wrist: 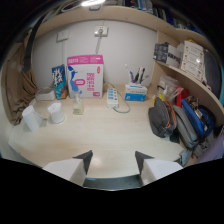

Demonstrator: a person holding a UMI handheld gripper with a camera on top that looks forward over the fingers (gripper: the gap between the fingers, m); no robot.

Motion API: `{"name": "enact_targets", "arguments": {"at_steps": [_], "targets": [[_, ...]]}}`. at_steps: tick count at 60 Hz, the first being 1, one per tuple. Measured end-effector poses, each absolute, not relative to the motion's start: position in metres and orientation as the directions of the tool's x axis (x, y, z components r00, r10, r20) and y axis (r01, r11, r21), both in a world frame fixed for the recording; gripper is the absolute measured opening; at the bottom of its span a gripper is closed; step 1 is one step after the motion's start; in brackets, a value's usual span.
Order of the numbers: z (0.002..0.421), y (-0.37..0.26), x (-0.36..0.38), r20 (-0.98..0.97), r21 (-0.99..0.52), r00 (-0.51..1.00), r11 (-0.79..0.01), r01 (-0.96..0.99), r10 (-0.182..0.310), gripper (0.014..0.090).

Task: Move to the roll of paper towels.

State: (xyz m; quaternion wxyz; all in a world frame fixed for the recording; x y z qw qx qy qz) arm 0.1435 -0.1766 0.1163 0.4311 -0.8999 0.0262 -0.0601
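Roll of paper towels (56, 112) stands far left on the worktop (110, 137), well ahead. My hand-held gripper (113, 159) is open, empty. Approach step: advance forward-left.

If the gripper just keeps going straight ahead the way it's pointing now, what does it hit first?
The gripper, jaws open and empty, first faces bare desk. The first object in line looks like the white power strip by the back wall, though depth is unclear. The paper towel roll sits off to the left.
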Motion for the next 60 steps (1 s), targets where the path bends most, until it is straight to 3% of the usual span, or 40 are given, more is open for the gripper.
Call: {"name": "enact_targets", "arguments": {"at_steps": [11,20,44,60], "targets": [[0.114,-0.171,0.132,0.096,-0.782,0.991,-0.623,0.018,-0.092,0.0868],[0.108,-0.161,0.093,0.095,-0.787,0.994,-0.616,0.041,-0.054,0.0866],[0.083,-0.127,-0.129,0.047,-0.816,0.991,-0.567,0.112,0.128,0.0864],[0.073,-0.101,-0.234,0.037,-0.831,0.985,-0.543,0.124,0.168,0.0864]]}}
